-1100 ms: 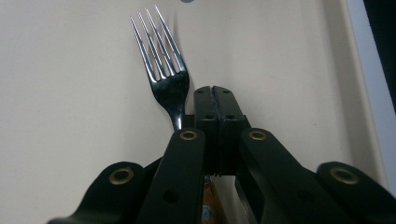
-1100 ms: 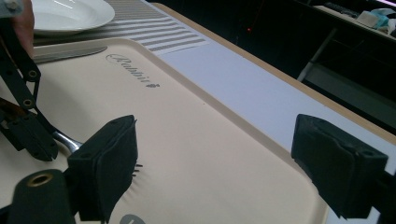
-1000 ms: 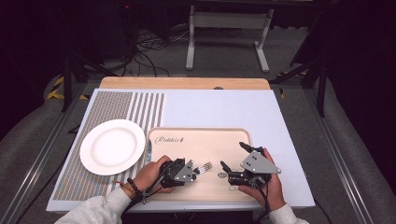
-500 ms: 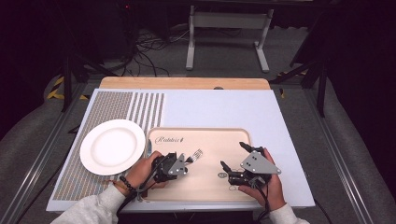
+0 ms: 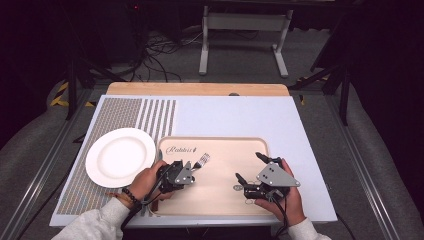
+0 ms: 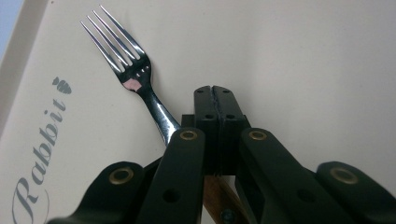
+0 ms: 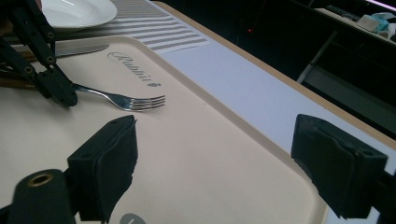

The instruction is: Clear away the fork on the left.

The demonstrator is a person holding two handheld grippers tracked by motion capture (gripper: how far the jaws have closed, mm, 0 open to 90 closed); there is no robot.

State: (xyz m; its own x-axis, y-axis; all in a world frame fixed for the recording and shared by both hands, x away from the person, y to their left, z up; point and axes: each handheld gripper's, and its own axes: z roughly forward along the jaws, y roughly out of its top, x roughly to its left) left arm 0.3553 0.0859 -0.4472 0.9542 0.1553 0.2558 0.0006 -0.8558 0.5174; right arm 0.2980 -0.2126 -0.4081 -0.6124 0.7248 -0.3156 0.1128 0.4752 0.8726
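The white plate [image 5: 120, 156] sits just left of the left claw [image 5: 191, 169], whose jaws are clamped on the fork [image 6: 135, 81] handle, tines ahead over the tray [image 5: 225, 145] (beige). Further right, the right claw [image 5: 248, 168] gapes wide, holding nothing.

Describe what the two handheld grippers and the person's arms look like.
Both grippers are black linkage frames with brass-coloured pivot pins and blocky black jaw pads. The right gripper carries a grey three-cornered plate with small dark holes; the left gripper has a smaller grey plate. Thin black cables trail back from each. The person wears light grey sleeves and a dark beaded bracelet on the left wrist.
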